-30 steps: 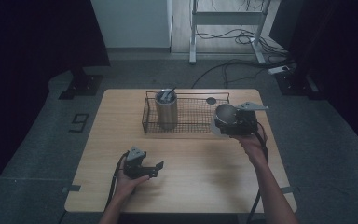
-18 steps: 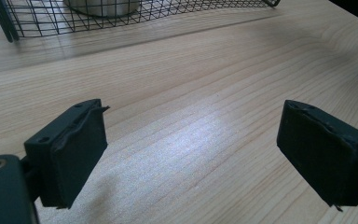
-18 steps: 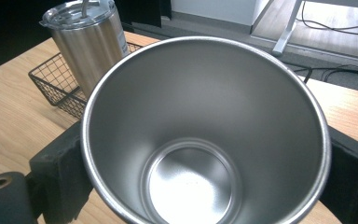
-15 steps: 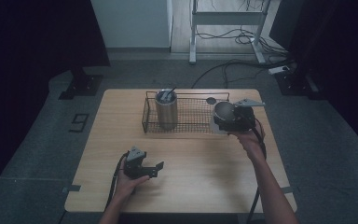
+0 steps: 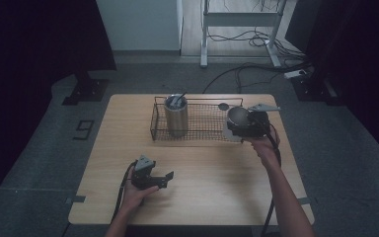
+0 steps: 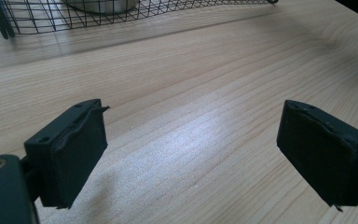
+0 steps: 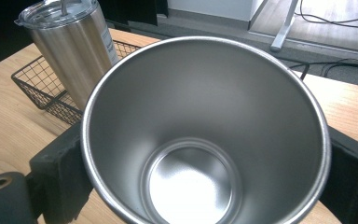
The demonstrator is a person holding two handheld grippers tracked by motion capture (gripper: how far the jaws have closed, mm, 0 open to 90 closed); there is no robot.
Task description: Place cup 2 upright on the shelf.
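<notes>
My right gripper (image 5: 243, 122) is shut on an empty steel cup (image 5: 238, 116), held at the right end of the wire basket (image 5: 202, 129). In the right gripper view the cup (image 7: 205, 130) opens toward the camera, with a black finger (image 7: 58, 172) pressed on each side of it. A lidded steel tumbler (image 5: 176, 116) with a straw stands upright in the basket's left part and is visible behind the cup (image 7: 72, 46). My left gripper (image 5: 165, 177) rests on the table near its front left, its jaws open (image 6: 191, 140) over bare wood.
A small dark disc (image 5: 223, 106) lies on the wooden table (image 5: 207, 197) just behind the basket. The basket's front wall (image 6: 74, 18) stands well ahead of the left gripper. Cables trail from both grippers over the near edge.
The right gripper with the cup has edged slightly toward the far side of the table. The left gripper has stayed still.
</notes>
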